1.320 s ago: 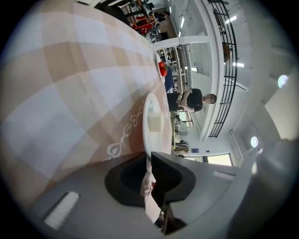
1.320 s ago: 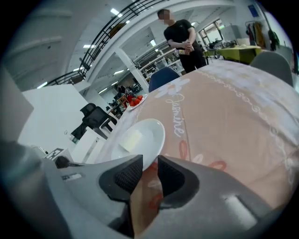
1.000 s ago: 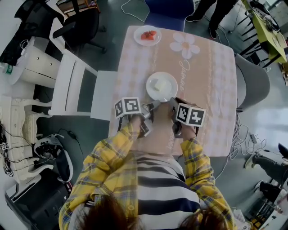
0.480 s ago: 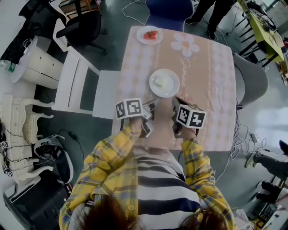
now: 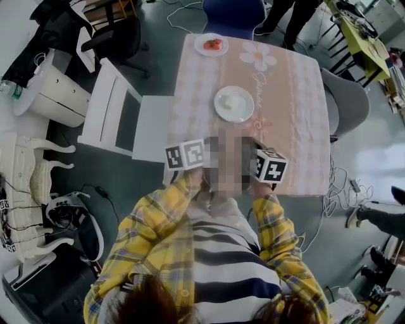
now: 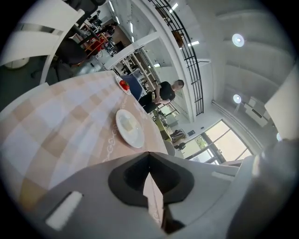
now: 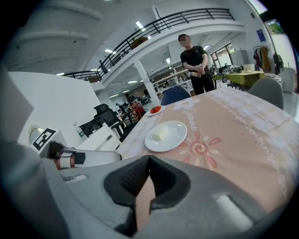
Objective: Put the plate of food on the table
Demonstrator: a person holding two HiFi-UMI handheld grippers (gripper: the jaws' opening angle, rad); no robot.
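Note:
A white plate [image 5: 233,103] with a pale block of food lies flat on the peach tablecloth of the table [image 5: 297,120], near its middle. It also shows in the left gripper view as the plate [image 6: 129,128] and in the right gripper view as the plate [image 7: 165,136]. Both grippers hover over the table's near edge, well short of the plate. The left gripper [image 6: 149,155] has its jaws shut on nothing, and so does the right gripper [image 7: 149,159]. From the head camera only their marker cubes, left [image 5: 185,154] and right [image 5: 271,166], show.
A second small plate with red food [image 5: 211,44] sits at the table's far left corner. A white chair [image 5: 117,117] stands left of the table, a blue chair [image 5: 233,16] at the far end, a grey chair [image 5: 347,101] on the right. A person [image 7: 194,63] stands beyond the table.
Both grippers have drawn back from the plate's near rim toward the person. The plate stays on the table, free of both.

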